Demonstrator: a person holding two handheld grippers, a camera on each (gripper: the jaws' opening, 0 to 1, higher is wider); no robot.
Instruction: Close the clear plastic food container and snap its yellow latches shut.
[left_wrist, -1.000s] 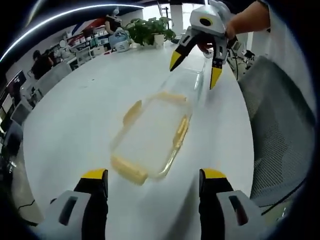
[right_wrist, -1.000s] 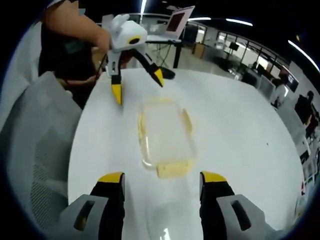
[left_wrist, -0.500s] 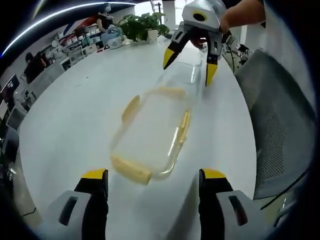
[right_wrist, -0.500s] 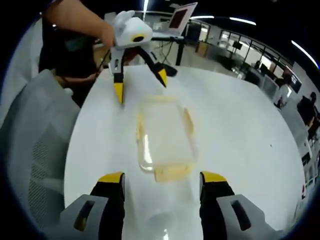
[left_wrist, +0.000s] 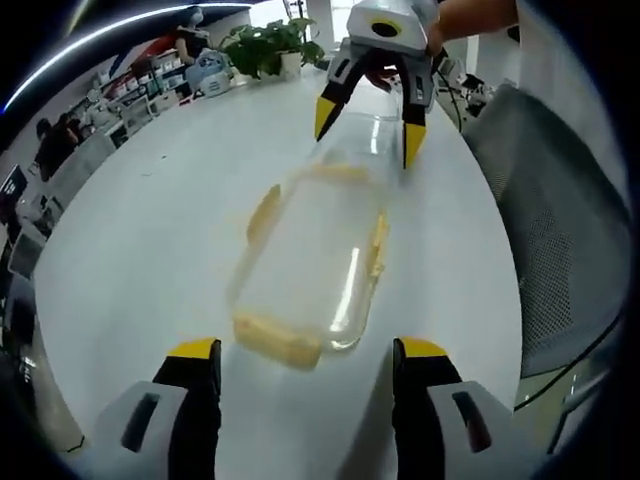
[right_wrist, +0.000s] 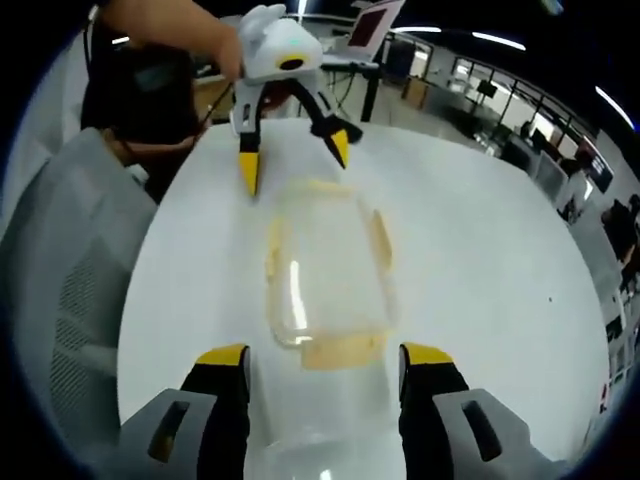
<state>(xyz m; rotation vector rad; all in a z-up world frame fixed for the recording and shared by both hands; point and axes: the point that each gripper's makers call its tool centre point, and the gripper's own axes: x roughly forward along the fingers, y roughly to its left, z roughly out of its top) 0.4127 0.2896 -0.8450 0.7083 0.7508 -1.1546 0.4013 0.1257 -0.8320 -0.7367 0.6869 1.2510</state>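
Observation:
A clear plastic container piece (left_wrist: 305, 255) with yellow latches (left_wrist: 278, 340) on its ends and sides lies flat on the white table (left_wrist: 140, 230). My left gripper (left_wrist: 305, 355) is open, its jaws either side of the near end latch, a little short of it. My right gripper (left_wrist: 368, 130) hangs open at the far end, over a second clear piece (left_wrist: 375, 128). In the right gripper view the latched piece (right_wrist: 325, 270) lies ahead of my open right gripper (right_wrist: 325, 358). A clear edge (right_wrist: 320, 450) sits between its jaws. The left gripper (right_wrist: 294, 163) stands open beyond.
A grey mesh chair (left_wrist: 550, 230) stands against the table's right edge, also seen as the chair (right_wrist: 70, 280) on the left. A potted plant (left_wrist: 262, 45) and boxes sit at the table's far end. A person's hand (right_wrist: 170, 25) holds the left gripper.
Both grippers have drawn closer to the container's two ends, so it looks larger in both views. Both stay open. The container has not moved on the table.

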